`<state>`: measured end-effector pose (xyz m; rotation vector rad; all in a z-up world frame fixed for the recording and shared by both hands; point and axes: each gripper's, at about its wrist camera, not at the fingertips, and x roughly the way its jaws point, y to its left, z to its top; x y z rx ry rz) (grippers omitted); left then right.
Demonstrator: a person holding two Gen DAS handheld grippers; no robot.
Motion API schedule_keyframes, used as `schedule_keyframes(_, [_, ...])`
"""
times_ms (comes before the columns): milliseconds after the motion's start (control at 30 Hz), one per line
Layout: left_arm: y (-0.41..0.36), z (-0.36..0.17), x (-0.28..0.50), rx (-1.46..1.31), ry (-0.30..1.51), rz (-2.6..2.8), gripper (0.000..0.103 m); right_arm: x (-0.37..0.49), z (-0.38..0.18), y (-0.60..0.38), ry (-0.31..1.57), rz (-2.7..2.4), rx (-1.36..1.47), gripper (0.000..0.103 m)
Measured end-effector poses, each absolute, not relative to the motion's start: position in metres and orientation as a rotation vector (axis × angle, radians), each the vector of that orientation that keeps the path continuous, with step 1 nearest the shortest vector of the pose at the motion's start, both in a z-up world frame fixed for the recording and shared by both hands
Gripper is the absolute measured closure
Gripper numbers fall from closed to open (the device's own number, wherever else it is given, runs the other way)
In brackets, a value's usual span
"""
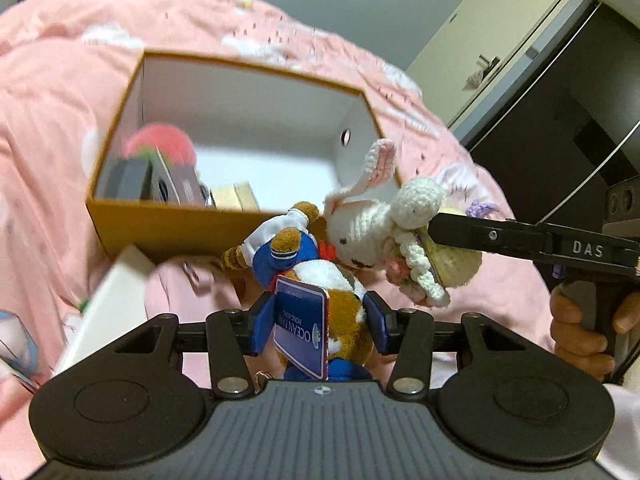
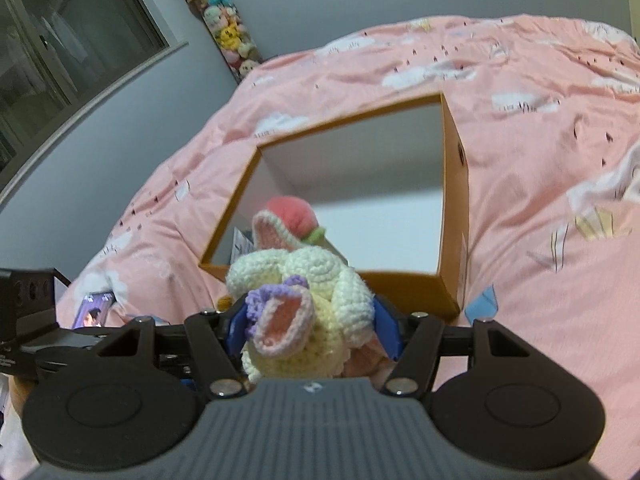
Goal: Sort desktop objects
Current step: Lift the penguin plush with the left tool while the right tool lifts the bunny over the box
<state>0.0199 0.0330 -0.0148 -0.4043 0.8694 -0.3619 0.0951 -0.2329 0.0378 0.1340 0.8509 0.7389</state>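
Observation:
A brown and white plush toy in a blue sailor suit [image 1: 316, 274], with a purple tag, sits between the blue pads of my left gripper [image 1: 320, 322], which is shut on it. A white crochet bunny [image 2: 320, 276] with pink ears is clamped in my right gripper [image 2: 310, 328]. In the left wrist view that bunny [image 1: 360, 224] hangs just right of the sailor toy, pinched by a black finger [image 1: 480, 234]. Both toys hover at the near wall of an open orange box [image 1: 168, 224] with a white inside [image 2: 456, 200].
The box holds a pink peach plush [image 1: 164, 142], dark grey items and wooden blocks at its left end; its right half is bare. Everything rests on a pink duvet [image 2: 540, 160]. A white flat lid [image 1: 116, 300] lies near left. A hand [image 1: 580, 340] grips the right handle.

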Motion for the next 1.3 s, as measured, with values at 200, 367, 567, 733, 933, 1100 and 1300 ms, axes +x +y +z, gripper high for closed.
schedule_keyframes(200, [0.038,0.014,0.025,-0.39,0.785,-0.348,0.048,0.101,0.063,-0.23,0.768,0.786,0.182,0.038])
schedule_keyframes(367, [0.052,0.039,0.039,-0.392,0.718,-0.316,0.048,0.111,0.077,-0.219,0.722,0.793,0.181,0.038])
schedule_keyframes(567, [0.052,0.045,0.07,-0.403,0.693,-0.319,0.048,0.13,0.077,-0.203,0.688,0.738,0.117,0.038])
schedule_keyframes(733, [0.041,0.028,0.108,-0.429,0.733,-0.342,0.048,0.146,0.064,-0.192,0.672,0.679,-0.022,0.038])
schedule_keyframes(933, [0.026,0.002,0.143,-0.417,0.799,-0.363,0.048,0.167,0.042,-0.183,0.687,0.636,-0.186,0.038])
schedule_keyframes(1100, [0.018,-0.015,0.156,-0.395,0.854,-0.364,0.048,0.17,0.028,-0.172,0.677,0.632,-0.339,0.038])
schedule_keyframes(1300, [0.014,-0.026,0.163,-0.397,0.879,-0.368,0.048,0.175,0.016,-0.168,0.689,0.641,-0.452,0.038])
